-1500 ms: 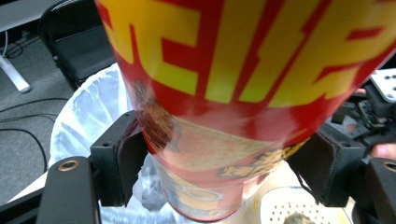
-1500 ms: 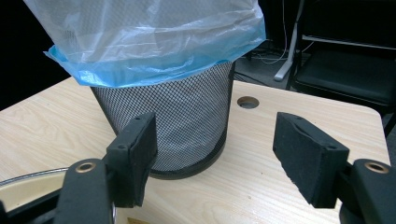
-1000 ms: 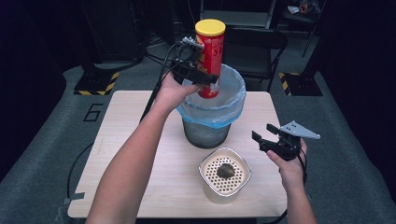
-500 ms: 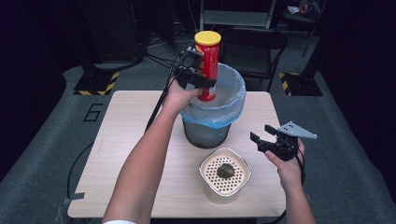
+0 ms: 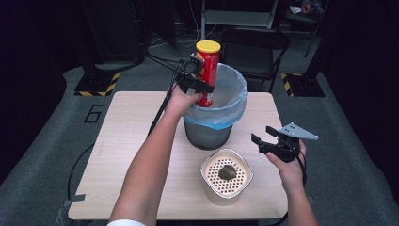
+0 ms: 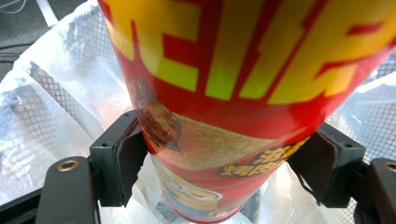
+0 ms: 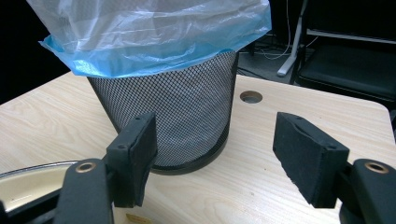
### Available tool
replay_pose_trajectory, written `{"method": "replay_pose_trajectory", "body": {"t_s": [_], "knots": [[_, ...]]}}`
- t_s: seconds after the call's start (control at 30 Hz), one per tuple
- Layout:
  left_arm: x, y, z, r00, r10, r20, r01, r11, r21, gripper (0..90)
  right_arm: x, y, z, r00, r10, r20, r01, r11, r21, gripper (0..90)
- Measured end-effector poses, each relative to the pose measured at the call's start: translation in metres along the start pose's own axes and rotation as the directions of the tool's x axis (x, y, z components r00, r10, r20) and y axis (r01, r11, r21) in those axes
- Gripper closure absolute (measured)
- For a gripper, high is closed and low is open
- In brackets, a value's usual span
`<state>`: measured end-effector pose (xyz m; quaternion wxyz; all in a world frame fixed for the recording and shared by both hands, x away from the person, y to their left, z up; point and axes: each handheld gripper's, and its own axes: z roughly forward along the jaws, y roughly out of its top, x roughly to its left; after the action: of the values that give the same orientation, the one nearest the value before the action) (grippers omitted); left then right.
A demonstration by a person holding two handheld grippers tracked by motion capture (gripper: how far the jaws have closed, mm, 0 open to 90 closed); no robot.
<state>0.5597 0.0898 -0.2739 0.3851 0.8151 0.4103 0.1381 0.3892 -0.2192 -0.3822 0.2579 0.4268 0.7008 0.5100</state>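
The outstretched left arm's gripper (image 5: 200, 80) clamps a red can (image 5: 207, 70) upright over the bin (image 5: 221, 110); the right gripper (image 5: 268, 140) hovers low with jaws apart.

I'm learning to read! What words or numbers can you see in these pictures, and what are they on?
"6": a big dark number on the floor, left of the table.
Large yellow letters on the red can held in the left gripper: cut off by the picture's edge, so no whole word reads.
Small yellow characters low on the can: too blurred and tilted to read.
The bin, the bowl and the right gripper show no writing.
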Motion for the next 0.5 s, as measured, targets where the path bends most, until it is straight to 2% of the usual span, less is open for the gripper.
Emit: {"method": "replay_pose_trajectory", "body": {"t_s": [0.1,0.13,0.17,0.3,0.47,0.5], "knots": [[0.002,0.001,-0.001,1.0,-0.009,0.001,0.009,1.0,0.002,21.9,0.0,0.0,0.0,1.0,0.001,0.001,-0.001,1.0,0.0,30.1],[0.002,0.001,-0.002,0.9999,-0.012,-0.003,0.012,0.9999,-0.005,20.1,0.0,0.0,0.0,1.0,-0.002,-0.001,0.002,1.0,0.001,30.1],[0.002,0.001,-0.003,0.9996,-0.02,-0.019,0.02,0.9996,-0.021,14.2,0.0,0.0,0.0,1.0,-0.002,0.0,0.002,1.0,-0.001,30.1],[0.003,0.001,-0.011,0.9996,-0.024,-0.012,0.024,0.9993,-0.028,13.8,0.001,0.0,0.0,1.0,0.005,-0.003,-0.005,1.0,0.0,30.1],[0.004,0.0,-0.024,0.9998,-0.014,-0.015,0.013,0.9984,-0.056,15.0,0.002,0.0,0.001,1.0,0.004,-0.001,-0.004,1.0,0.002,30.2],[0.004,0.0,-0.031,0.9999,-0.004,-0.013,0.004,0.9984,-0.057,15.7,0.002,0.0,0.001,1.0,0.001,-0.005,-0.001,1.0,0.002,30.2]]}}
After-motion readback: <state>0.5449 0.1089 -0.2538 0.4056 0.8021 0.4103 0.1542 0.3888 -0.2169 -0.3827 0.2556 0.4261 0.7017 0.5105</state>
